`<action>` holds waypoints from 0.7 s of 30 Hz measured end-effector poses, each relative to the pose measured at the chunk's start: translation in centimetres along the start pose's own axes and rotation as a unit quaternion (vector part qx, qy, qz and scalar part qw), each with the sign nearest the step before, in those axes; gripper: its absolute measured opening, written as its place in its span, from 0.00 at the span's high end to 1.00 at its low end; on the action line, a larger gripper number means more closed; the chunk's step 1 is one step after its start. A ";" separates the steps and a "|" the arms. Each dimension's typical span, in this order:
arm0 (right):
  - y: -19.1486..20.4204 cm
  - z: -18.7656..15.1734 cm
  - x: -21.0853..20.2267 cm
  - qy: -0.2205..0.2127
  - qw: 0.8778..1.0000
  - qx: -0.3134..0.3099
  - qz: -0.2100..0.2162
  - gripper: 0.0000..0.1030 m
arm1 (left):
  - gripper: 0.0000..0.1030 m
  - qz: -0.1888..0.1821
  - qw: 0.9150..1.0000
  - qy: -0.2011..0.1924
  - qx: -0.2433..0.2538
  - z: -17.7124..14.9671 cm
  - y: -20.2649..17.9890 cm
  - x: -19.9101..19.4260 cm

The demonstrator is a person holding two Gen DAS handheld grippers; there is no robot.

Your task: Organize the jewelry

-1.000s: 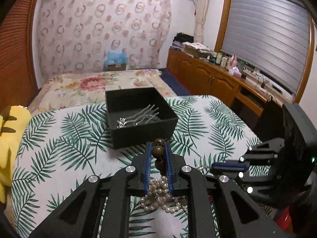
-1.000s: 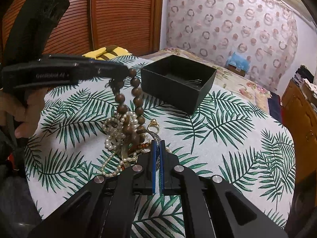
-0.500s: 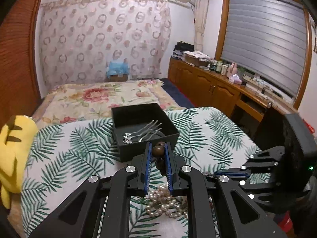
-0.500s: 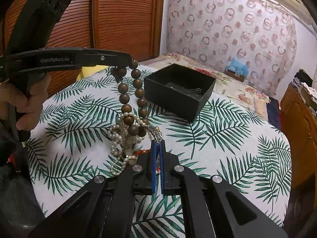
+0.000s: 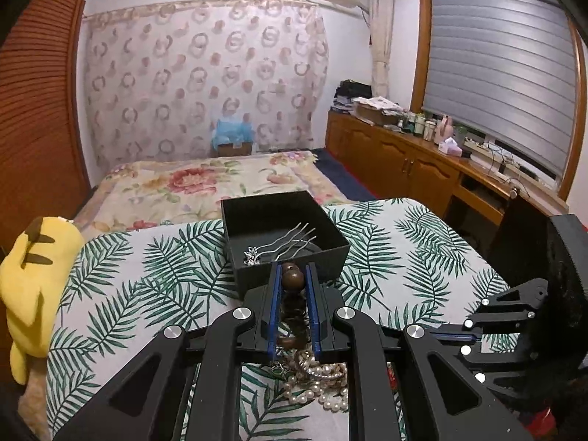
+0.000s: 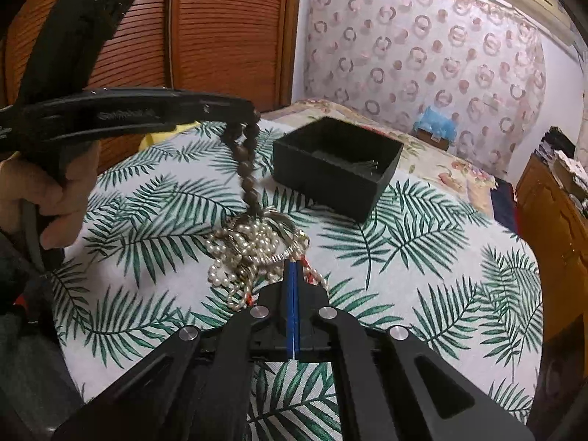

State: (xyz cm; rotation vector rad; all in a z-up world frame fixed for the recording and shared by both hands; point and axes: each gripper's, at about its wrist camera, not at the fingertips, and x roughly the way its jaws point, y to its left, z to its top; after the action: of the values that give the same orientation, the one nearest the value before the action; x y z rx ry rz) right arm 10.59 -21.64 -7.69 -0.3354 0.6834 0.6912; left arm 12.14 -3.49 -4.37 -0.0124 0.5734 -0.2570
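Note:
A string of brown wooden beads hangs taut from my left gripper, which is shut on its top bead. Its lower end still runs into a tangled pile of pearl strands and chains on the leaf-print tablecloth. At the pile's near edge, beside a red-and-white cord, my right gripper is shut; I cannot tell if it pinches anything. In the left wrist view it sits low at the right. Beyond the pile stands an open black box with a silver hair comb inside.
A person's hand holds the left gripper's handle at the left. A yellow plush toy lies at the table's left edge. Behind the table is a flowered bed, with wooden cabinets along the right wall.
My left gripper has risen with the brown beads, drawing the string straight up out of the pile. The pearls bunched up under it. The right gripper stayed shut at the pile's edge.

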 end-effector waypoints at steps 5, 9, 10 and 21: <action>-1.4 0.6 1.3 -0.006 0.999 0.038 0.009 0.99 | 0.88 -0.002 1.000 0.001 -0.002 -0.1 0.1 0.0; -1.6 1.4 2.8 -0.005 0.999 0.048 0.014 0.99 | 0.88 0.004 1.000 -0.001 -0.006 -0.2 0.4 -0.1; -1.6 1.6 3.2 -0.003 0.999 0.050 0.020 0.99 | 0.88 0.006 1.000 -0.001 -0.007 -0.3 0.6 -0.1; -1.4 2.2 7.1 0.045 0.996 0.061 0.051 0.89 | 0.88 0.017 0.999 0.011 -0.026 -2.1 3.0 -0.5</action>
State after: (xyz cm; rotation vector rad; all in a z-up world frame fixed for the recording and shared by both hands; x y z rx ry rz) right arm 16.58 -18.21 -10.78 -0.2219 0.8294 0.7316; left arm 11.34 -0.31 -6.14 -0.0502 0.6010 -0.2085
